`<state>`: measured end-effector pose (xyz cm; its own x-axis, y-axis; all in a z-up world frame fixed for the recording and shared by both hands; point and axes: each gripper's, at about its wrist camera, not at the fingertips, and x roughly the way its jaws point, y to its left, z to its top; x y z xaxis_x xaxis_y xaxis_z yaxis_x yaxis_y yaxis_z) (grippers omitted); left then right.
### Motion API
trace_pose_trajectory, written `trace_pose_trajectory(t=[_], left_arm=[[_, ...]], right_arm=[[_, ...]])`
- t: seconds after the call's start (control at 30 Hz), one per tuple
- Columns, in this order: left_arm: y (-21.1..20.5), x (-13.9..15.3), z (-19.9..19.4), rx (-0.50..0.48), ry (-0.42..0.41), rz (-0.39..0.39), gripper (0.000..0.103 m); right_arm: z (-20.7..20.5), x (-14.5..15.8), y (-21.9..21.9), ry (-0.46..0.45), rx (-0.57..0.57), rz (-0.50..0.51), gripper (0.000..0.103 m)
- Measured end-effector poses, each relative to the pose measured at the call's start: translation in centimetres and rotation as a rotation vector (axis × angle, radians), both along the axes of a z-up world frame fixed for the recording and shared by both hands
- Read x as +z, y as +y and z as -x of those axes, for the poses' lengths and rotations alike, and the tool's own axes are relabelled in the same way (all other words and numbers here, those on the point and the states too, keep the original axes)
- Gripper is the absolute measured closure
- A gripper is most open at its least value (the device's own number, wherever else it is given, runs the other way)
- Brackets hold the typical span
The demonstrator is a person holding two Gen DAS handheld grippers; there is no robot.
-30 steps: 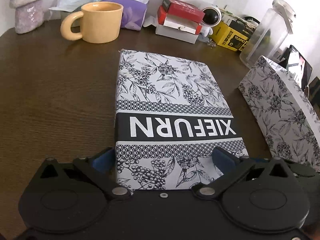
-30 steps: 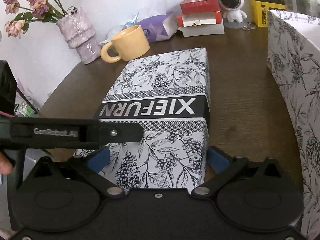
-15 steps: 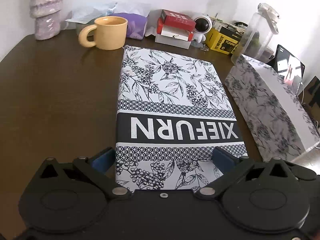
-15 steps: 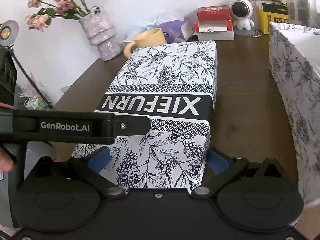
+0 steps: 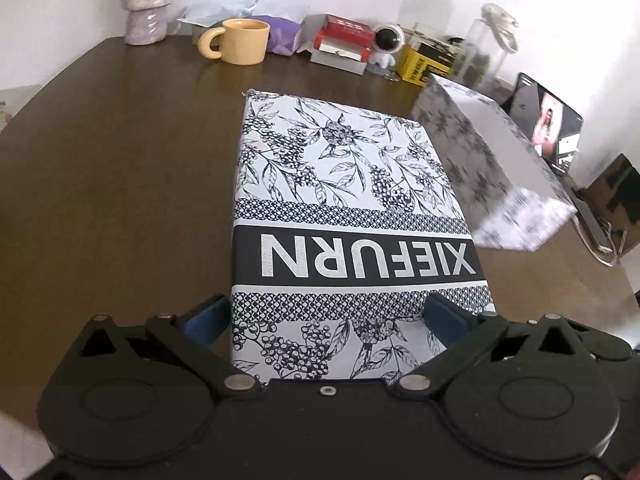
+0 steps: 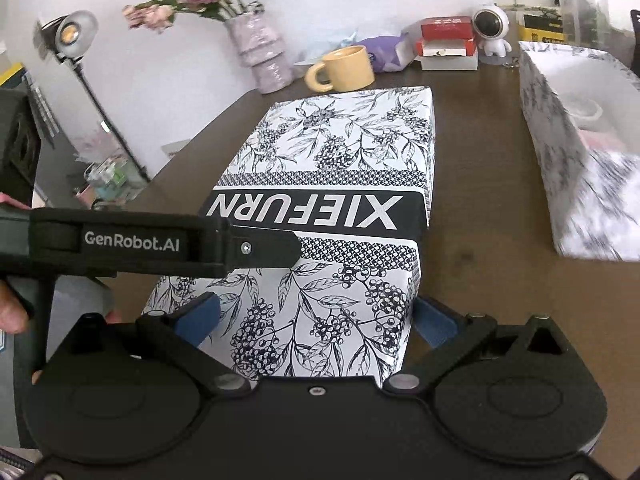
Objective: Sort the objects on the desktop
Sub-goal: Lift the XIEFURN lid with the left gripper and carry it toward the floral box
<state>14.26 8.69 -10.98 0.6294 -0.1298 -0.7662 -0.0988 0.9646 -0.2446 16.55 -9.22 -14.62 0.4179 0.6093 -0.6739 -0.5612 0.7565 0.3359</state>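
A black-and-white floral box lid marked XIEFURN hangs above the brown table. My left gripper is shut on its near end, one blue pad on each long side. The same lid fills the right wrist view, where my right gripper is also shut on the near end. The left gripper's black body crosses that lid's left edge. To the right stands the matching open box, also seen in the right wrist view, white inside and blurred at its near corner.
Along the back wall are a yellow mug, a purple vase, a purple tissue pack, red and white boxes, a small astronaut figure, a yellow box and a clear jar. A lit screen stands at far right.
Both grippers have risen with the lid held between them. The table, mug and open box now sit lower and farther off in both views.
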Motion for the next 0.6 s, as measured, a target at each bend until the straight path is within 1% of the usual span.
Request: trace_pose_trajectory(t=[0.1,0.3,0.5,0.6], left_arm=[[-1.7,0.2,3.1,0.002,-0.002,0.005,0.0],[-4.7,0.3,7.8,-0.007,0.005,0.015,0.0],[-8.0,0.6,10.2,-0.064,0.006,0.017,0.0],[-9.7,0.8,10.8,-0.1,0.001,0.015,0.0]], right_arm=[[3.0,0.6,-1.9,-0.01,0.008,0.001,0.001],[8.2,1.1,-5.6,-0.014,-0.007,0.015,0.001],[12.1,1.2,-9.4,-0.012,-0.057,0.017,0.001],[13.6,1.3,-11.2,-0.015,-0.093,0.018,0.001]])
